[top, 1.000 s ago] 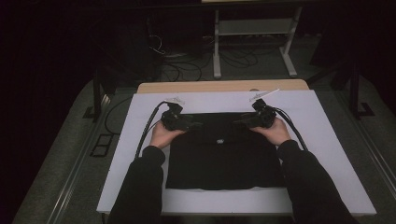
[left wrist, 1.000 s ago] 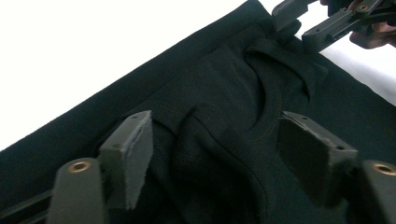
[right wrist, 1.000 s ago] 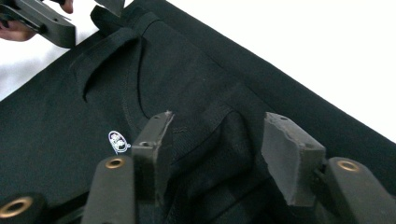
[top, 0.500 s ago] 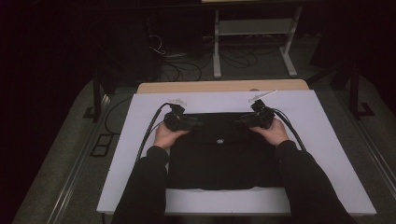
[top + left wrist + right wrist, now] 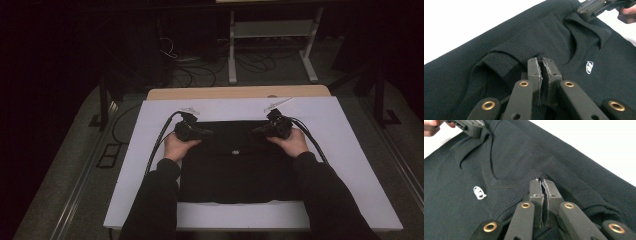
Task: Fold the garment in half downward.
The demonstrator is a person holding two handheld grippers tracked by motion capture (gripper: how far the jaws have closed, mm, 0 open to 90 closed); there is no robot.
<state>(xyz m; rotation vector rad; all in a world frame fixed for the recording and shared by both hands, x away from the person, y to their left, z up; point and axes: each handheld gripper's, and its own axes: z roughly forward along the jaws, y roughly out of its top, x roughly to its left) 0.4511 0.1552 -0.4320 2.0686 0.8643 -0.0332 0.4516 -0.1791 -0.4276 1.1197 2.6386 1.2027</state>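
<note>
A person at a white-covered tabletop (image 5: pixel 350 165) works a black cotton sweatshirt with a small white chest logo (image 5: pixel 235 170), which lies flat in the middle of the surface, neck end away from the person. The left gripper (image 5: pixel 196 131) and the right gripper (image 5: pixel 265 130) sit at the garment's far edge, one to either side of the collar.

In the left gripper view the left gripper's (image 5: pixel 541 65) black jaws are pressed together on a fold of the ribbed neckline; in the right gripper view the right gripper's (image 5: pixel 541 185) jaws are likewise clamped on the ribbing at the opposite side of the collar. The cloth bunches up slightly at each pinch point. The white logo (image 5: pixel 589 67) lies between the two holds, just below the neck opening.

Compared with a second ago, little has shifted: both hands have stayed at the collar end and the sweatshirt's outline on the tabletop is much the same. That steadiness suggests both grips are now set, and the garment looks ready to be lifted or folded from its top edge. The bottom hem lies near the person, untouched.
</note>
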